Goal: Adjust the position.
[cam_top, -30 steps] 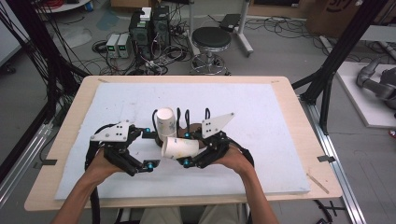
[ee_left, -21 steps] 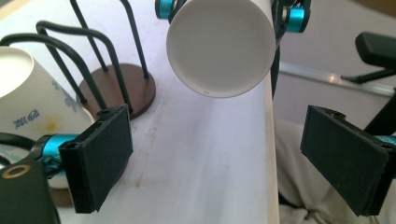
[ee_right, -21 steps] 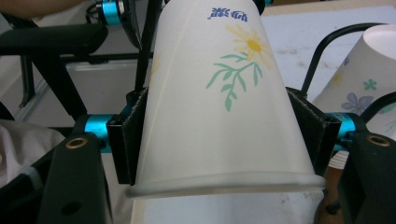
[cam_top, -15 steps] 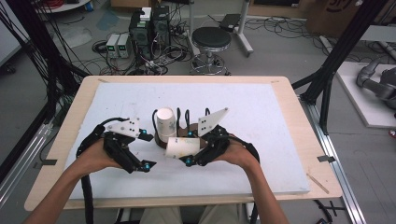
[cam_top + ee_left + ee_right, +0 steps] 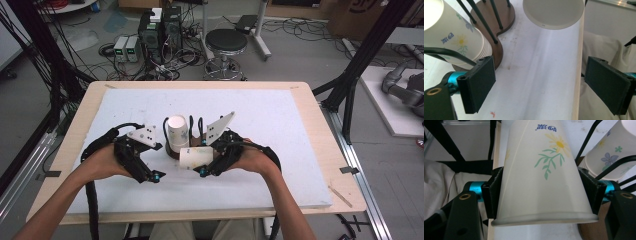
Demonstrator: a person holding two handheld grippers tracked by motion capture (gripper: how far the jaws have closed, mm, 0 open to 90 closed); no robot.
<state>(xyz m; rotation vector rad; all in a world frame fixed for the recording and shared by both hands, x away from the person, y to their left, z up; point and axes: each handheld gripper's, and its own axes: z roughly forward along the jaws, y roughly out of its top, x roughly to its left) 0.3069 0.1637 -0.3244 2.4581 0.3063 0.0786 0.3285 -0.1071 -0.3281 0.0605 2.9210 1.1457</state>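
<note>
Bare white mat (image 5: 300,125) right of the wire cup rack (image 5: 192,131); left tongs (image 5: 152,175) just beside it.

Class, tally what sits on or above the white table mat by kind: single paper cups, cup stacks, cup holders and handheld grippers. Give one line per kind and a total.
Single paper cup, clamped in the right gripper: 1
Stack of paper cups: 1
Brown cup holder: 1
Handheld grippers, counting the open left gripper: 2
Total: 5

Both forearms in from table's near edge, grippers facing each other.
Left gripper (image 5: 156,176): black jaws parted, nothing between them. Right gripper (image 5: 202,171): jaws clamped on a white flower-printed paper cup (image 5: 196,157), held sideways.
</note>
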